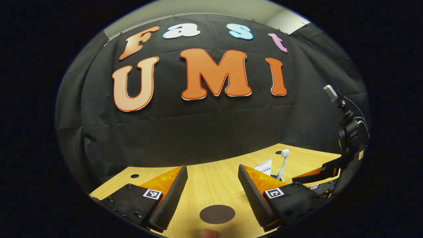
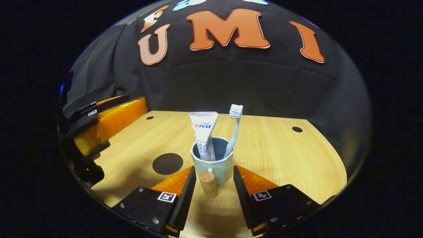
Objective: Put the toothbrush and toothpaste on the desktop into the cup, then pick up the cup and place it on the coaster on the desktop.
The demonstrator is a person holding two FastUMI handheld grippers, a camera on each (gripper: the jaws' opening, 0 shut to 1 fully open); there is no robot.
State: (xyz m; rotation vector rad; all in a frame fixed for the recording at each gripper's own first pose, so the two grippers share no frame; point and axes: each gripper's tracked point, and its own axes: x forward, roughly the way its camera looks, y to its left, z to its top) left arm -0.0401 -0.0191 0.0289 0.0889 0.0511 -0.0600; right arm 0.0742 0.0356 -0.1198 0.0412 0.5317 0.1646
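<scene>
A pale blue cup (image 2: 216,165) with a wooden handle (image 2: 208,184) stands upright on the wooden desk. A white toothpaste tube (image 2: 203,134) and a pale blue toothbrush (image 2: 234,130) stand inside it. My right gripper (image 2: 213,173) is open, its fingers on either side of the handle and apart from it. The dark round coaster (image 2: 167,163) lies flat to the cup's left. In the left gripper view my left gripper (image 1: 212,170) hangs open above the coaster (image 1: 217,214). The toothpaste (image 1: 264,167) and toothbrush (image 1: 283,162) show behind its finger, and the right gripper (image 1: 317,177) is beside them.
The left gripper (image 2: 99,125) hovers at the left side of the desk in the right gripper view. Small dark holes (image 2: 297,129) (image 1: 134,176) mark the desk (image 2: 281,155) near its back edge. The black cloth wall rises close behind.
</scene>
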